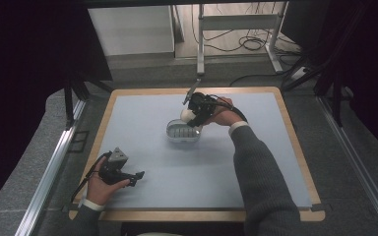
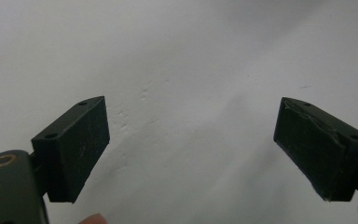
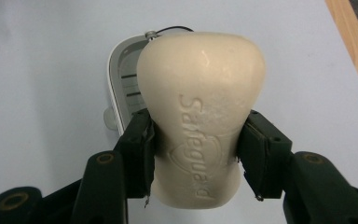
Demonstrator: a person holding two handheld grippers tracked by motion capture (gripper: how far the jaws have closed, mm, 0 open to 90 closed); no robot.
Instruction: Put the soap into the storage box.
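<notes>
A cream bar of soap point(image 3: 200, 116) stamped with a brand name is clamped between the two black pads of my right gripper point(image 3: 193, 154). In the high view that right gripper point(image 1: 193, 118) hangs over the far right rim of an oval grey soap dish point(image 1: 182, 135) in the middle of the mat, with the soap point(image 1: 187, 114) showing as a pale lump. The dish point(image 3: 121, 88) lies behind the soap, slotted inside. My left gripper point(image 1: 137, 177) rests low at the front left of the table, its jaws point(image 2: 193, 149) wide apart over bare mat with nothing between them.
A pale blue mat point(image 1: 256, 162) covers a wooden-edged table point(image 1: 302, 147). Metal rails point(image 1: 49, 172) run along both sides. Behind the table stand a desk frame point(image 1: 202, 44) and loose cables on the floor.
</notes>
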